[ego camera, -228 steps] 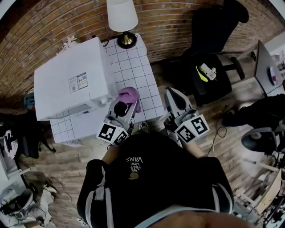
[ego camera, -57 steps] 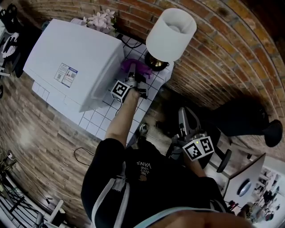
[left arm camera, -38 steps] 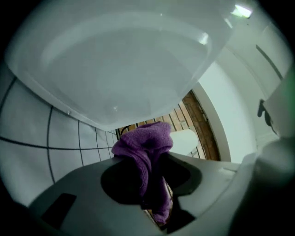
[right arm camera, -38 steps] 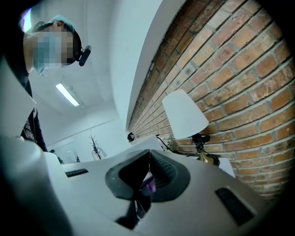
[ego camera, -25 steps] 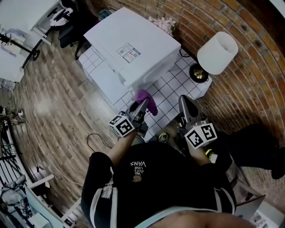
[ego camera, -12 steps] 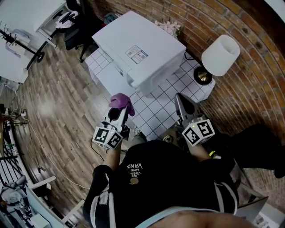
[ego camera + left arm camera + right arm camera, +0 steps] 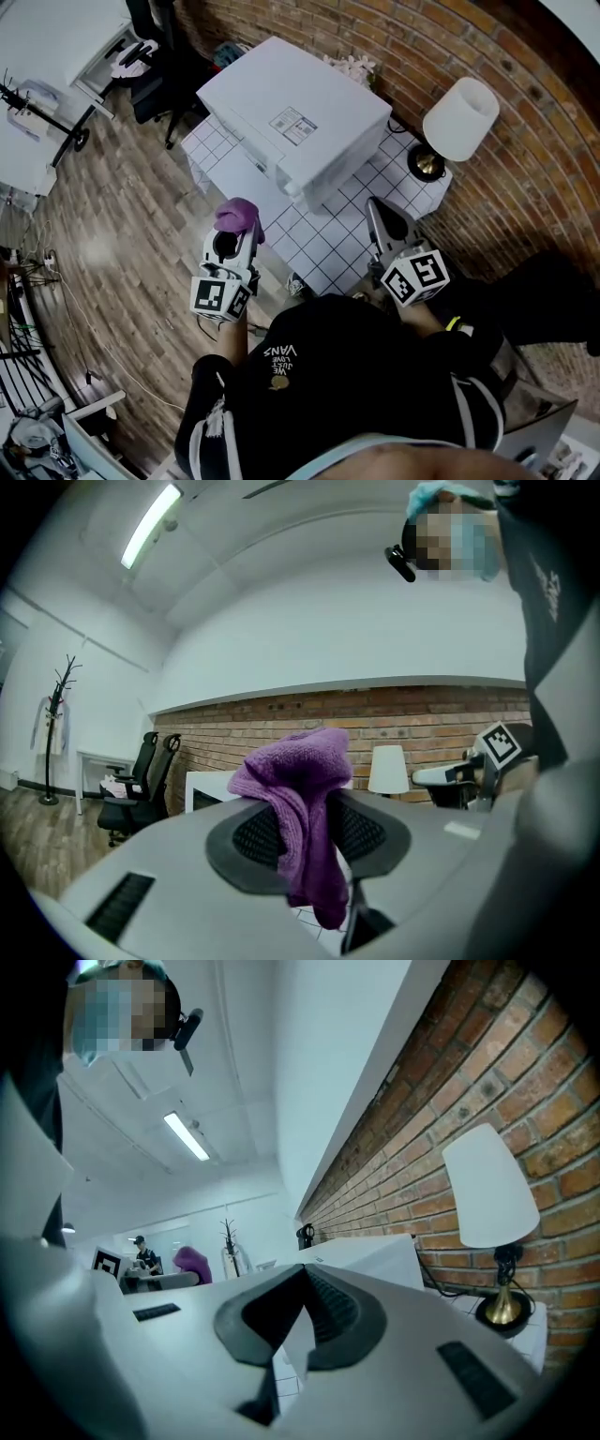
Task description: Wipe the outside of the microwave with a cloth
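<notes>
Microwave point(image 7: 295, 127): white box w/ flat top and a small printed label point(image 7: 293, 122) on top. It sits on a white tiled desk point(image 7: 328, 244) at the end near the brick wall point(image 7: 525, 56). Pale flowers point(image 7: 352, 67) lie just behind it. A lamp point(image 7: 459, 117) w/ white shade and brass base stands on the same desk, well apart from the microwave, at the corner on the person's right.

Cloth point(image 7: 236, 215): purple terry, bunched, approx. fist-shaped at the top w/ a tail hanging down between the pads. It is off the desk, over the wood floor point(image 7: 122, 234), and apart from the microwave; no contact w/ any face of it.

Left tongs point(image 7: 234, 230): clamped on the cloth. Per left gripper view, both dark ribbed pads press the fabric from either side; the bunch rises above the tips and the tail hangs below them. The unit is held near the desk's front-left edge, tips pointing toward the microwave.

Right tongs point(image 7: 380, 211): closed, nothing between. Per right gripper view, the pad tips meet at the top, w/ only a narrow wedge of tiled desk showing lower down. The unit hovers over the desk's near edge, tips toward the microwave side, not touching desk, lamp or microwave.
</notes>
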